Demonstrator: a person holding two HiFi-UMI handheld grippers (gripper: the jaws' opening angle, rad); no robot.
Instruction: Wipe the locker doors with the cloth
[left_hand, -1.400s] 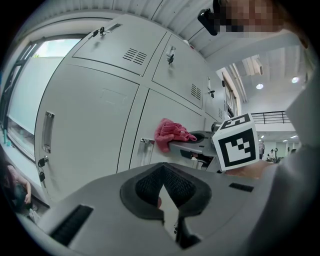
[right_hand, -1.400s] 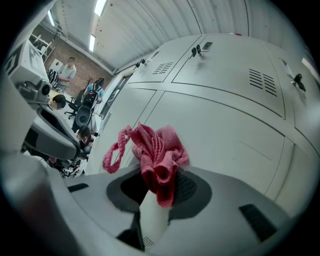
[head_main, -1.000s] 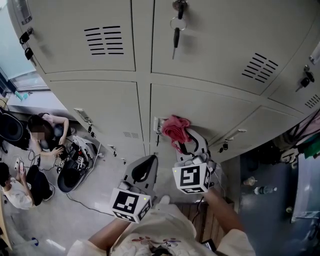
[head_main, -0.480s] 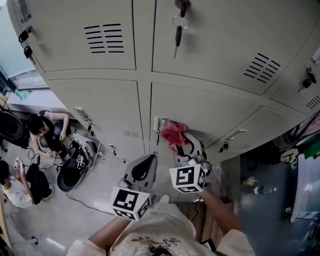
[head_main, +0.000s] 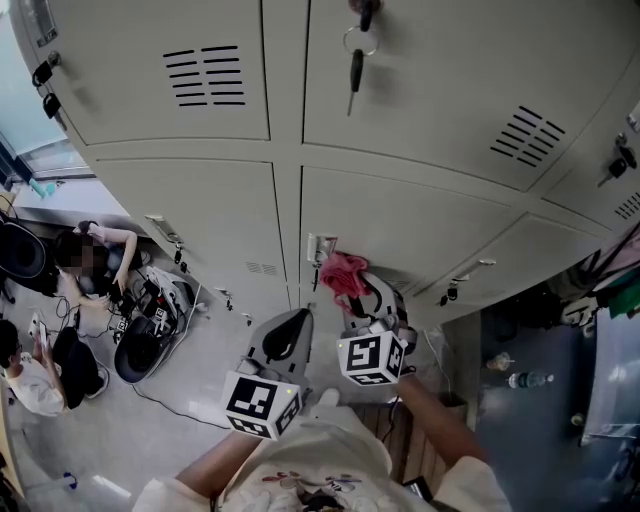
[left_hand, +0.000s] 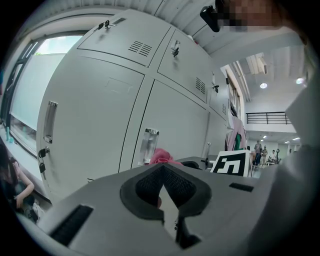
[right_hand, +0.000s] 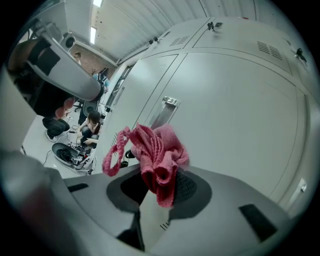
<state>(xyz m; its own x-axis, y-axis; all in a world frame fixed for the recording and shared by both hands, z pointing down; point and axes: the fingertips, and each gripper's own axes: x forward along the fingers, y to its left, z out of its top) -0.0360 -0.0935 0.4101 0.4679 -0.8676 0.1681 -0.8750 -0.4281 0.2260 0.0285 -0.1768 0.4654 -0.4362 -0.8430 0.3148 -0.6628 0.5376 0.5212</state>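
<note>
The right tongs (right_hand: 159, 189) are clamping a crumpled pink ribbed cloth (right_hand: 159, 152) between closed jaws, with the bundle and a loose loop of it sticking out past the tips toward the pale grey metal locker door (right_hand: 240, 115). In the head view the cloth is sitting at the left edge of the lower middle door, just below its recessed silver handle (head_main: 318, 247); whether it is touching the panel or only close to it I cannot tell. The bare door face is stretching away to the right and upward from the cloth, so the wipe is probably going to run that way. The left tongs (left_hand: 162, 189) are hanging shut and empty, lower and to the left, apart from the door, making the right one the nearer
</note>
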